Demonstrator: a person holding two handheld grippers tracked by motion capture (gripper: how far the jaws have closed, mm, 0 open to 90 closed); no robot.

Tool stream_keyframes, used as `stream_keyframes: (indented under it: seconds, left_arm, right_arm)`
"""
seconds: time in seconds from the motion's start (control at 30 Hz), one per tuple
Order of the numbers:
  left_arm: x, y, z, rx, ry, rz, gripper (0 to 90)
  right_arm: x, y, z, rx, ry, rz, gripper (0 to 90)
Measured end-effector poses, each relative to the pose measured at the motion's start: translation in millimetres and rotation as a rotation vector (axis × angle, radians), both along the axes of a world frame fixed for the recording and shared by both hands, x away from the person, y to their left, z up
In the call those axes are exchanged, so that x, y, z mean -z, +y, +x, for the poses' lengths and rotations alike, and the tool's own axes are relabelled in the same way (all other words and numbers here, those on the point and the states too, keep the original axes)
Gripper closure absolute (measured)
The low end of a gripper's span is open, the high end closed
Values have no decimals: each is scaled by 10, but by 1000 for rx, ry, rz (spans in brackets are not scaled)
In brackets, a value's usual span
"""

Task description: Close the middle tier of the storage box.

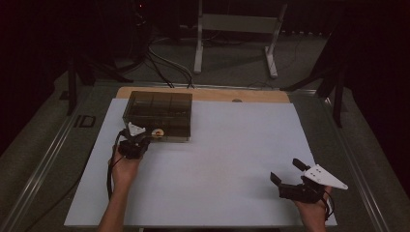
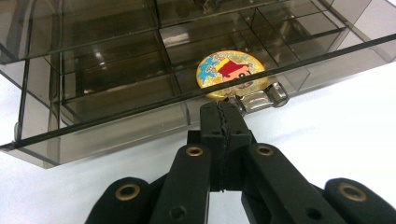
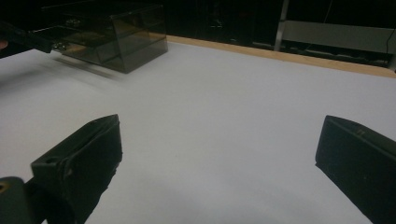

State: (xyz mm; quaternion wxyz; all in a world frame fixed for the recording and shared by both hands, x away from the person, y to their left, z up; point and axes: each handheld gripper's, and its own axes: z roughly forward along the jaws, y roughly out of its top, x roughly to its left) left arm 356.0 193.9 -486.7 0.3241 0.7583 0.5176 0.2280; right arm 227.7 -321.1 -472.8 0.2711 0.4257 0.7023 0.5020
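Your left gripper [image 2: 223, 122] sits at the near front edge of the smoked, transparent plastic compartment box [image 2: 116, 70], and its two black jaws are pressed together, tips meeting right at the box's small clear latch tab [image 2: 261, 99]. I cannot tell whether the tab itself is pinched between them or just touched. The round yellow badge with a cartoon figure in a red hat [image 2: 229, 74] lies inside the box, in a front compartment just behind that tab, so it is directly ahead of your closed jaw tips and a little to their right in the left gripper view, with the box's front wall between badge and jaws.

In the high view, the same box [image 1: 159, 115] stands at the far left of the white table sheet [image 1: 232, 145]; your left gripper [image 1: 137, 140] is against its near wall, beside the badge [image 1: 157, 132]. Your left hand [image 1: 124, 166] comes up from below the box, forearm nearly straight, wrist level, with the gripper pointing away from you and slightly right.

Your right gripper [image 1: 286, 174] rests well apart from the box, near the sheet's near right corner. Its jaws stand wide apart with bare sheet between them, aimed left and away toward the box [image 3: 112, 32]. Your right hand [image 1: 314, 208] holds it low.
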Motion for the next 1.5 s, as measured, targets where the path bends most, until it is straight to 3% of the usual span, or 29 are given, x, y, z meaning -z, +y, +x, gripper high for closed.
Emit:
stream_keyframes:
  seconds: [1.5]
  left_arm:
    - [-47, -60, 167, -15, -10, 5, 900]
  right_arm:
    - [-1, -12, 0, 3, -1, -2, 4]
